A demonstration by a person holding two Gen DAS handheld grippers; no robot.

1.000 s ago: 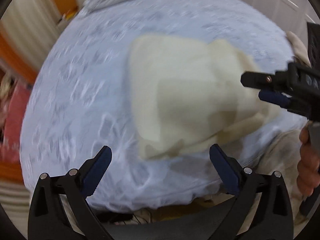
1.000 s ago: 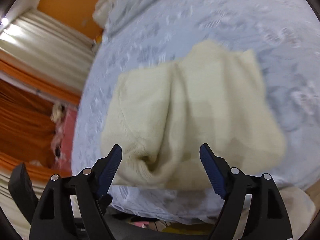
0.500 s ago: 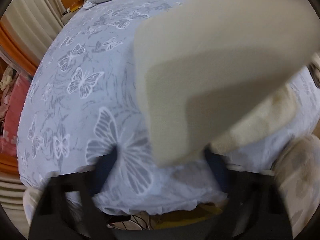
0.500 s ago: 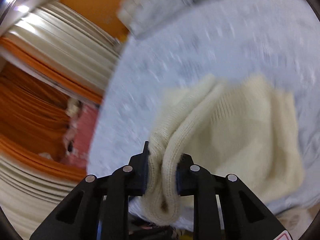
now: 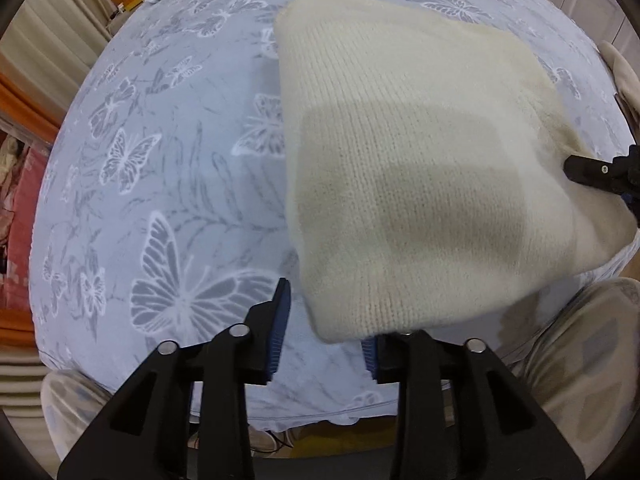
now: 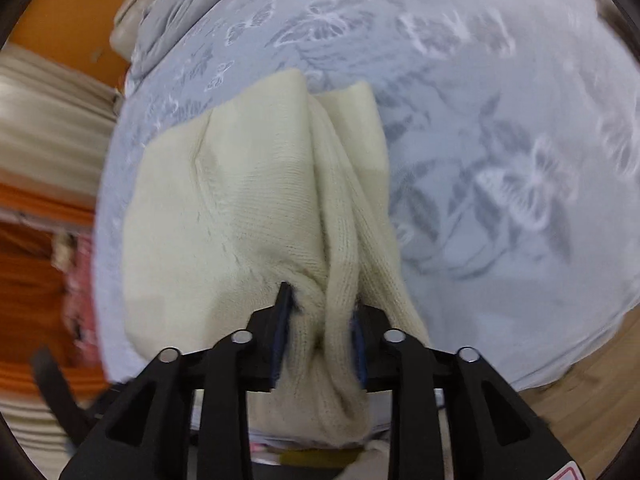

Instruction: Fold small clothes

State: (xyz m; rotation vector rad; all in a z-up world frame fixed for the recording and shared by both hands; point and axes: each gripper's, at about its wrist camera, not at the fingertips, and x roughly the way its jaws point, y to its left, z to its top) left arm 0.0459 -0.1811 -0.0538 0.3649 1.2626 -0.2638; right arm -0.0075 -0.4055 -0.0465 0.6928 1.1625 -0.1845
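Note:
A cream knitted garment [image 5: 420, 168] hangs folded over the bed, lifted at its near edge. My left gripper [image 5: 326, 330] has its jaws partly apart; the garment's lower corner drapes between them, and the right finger is largely hidden by cloth. My right gripper [image 6: 320, 336] is shut on a bunched fold of the same cream garment [image 6: 248, 208]. The right gripper's tip also shows in the left wrist view [image 5: 600, 170] at the garment's right edge.
The bed is covered by a grey-blue sheet with a butterfly print [image 5: 160, 200]. A grey duvet [image 6: 180, 12] lies at the far end. Orange curtains [image 6: 28, 248] hang at the left. The person's knees [image 5: 580, 344] are at the bed's near edge.
My right gripper shut on the garment's bunched edge and lifted it. My left gripper's jaws came much closer together around the lower corner. The garment now hangs nearer the cameras.

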